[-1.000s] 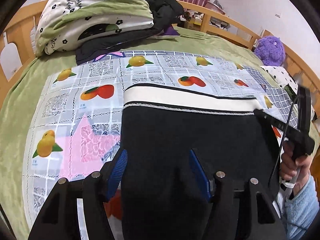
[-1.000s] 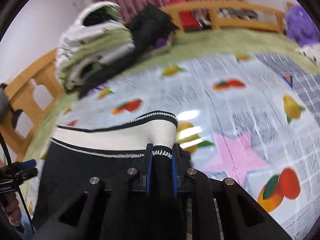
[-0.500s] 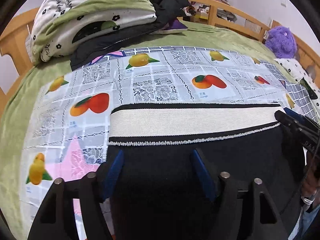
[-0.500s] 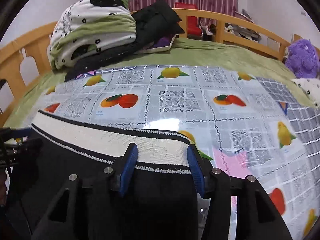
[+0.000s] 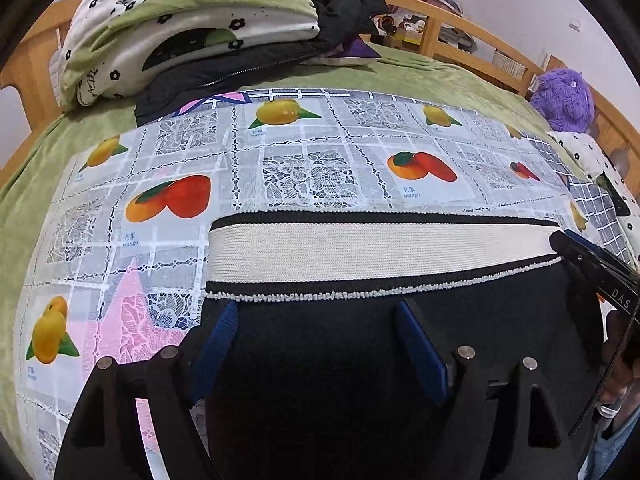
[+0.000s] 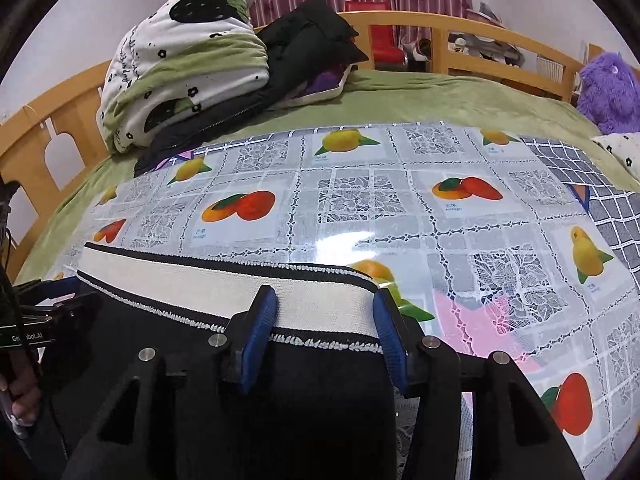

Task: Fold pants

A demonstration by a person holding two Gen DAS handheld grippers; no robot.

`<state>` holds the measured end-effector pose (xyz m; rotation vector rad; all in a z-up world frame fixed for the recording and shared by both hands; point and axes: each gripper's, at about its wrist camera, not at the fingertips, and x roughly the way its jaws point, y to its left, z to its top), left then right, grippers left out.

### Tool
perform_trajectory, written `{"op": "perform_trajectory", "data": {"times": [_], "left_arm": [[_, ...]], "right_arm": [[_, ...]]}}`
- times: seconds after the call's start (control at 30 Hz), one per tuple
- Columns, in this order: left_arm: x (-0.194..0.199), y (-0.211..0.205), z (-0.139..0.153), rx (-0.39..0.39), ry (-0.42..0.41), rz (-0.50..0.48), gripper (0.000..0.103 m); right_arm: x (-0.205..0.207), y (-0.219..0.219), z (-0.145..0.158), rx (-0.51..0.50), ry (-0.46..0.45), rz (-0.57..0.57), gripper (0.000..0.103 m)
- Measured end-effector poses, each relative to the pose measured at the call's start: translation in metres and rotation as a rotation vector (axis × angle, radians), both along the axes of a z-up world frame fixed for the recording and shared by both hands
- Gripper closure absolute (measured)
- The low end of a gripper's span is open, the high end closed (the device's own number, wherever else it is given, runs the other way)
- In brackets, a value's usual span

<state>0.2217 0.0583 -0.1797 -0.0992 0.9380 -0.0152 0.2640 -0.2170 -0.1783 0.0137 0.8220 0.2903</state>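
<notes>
1. Pants first: black fabric pants with a wide cream ribbed waistband (image 5: 372, 250) lie flat on the glossy fruit-print plastic sheet (image 5: 320, 176) that covers the green bedspread (image 5: 432, 76). The waistband runs left to right along the far edge of the garment, and the black part fills the near side of both views.
2. Left gripper (image 5: 316, 344) sits over the left end of the pants, just below the waistband. Its blue-padded jaws are opening and stand wide apart, with black fabric under the gap and nothing pinched.
3. Right gripper (image 6: 324, 324) is at the right end of the waistband (image 6: 224, 284), with its blue pads either side of the cream band. They're parted about halfway and don't seem to squeeze it.
4. Far side of the bed has a folded white-and-green flower quilt (image 6: 180, 64) on a black jacket (image 6: 308, 44); a purple plush toy (image 6: 608, 88) sits far right.
</notes>
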Motion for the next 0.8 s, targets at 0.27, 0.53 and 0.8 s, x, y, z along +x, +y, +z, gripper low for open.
{"op": "perform_trajectory", "data": {"times": [0.27,0.53,0.8], "left_arm": [[-0.035,-0.006,0.005,0.037,0.032,-0.056,0.024],[-0.116,0.009,0.004,-0.005,0.046,-0.009,0.024],[-0.196,0.013,0.016,0.008,0.061,0.021,0.025]], "right_arm": [[-0.009,-0.027,-0.001,0.161,0.076,-0.003,0.045],[-0.093,-0.041,0.005,0.047,0.064,-0.035,0.045],[-0.176,-0.057,-0.001,-0.016,0.175,-0.059,0.049]]}}
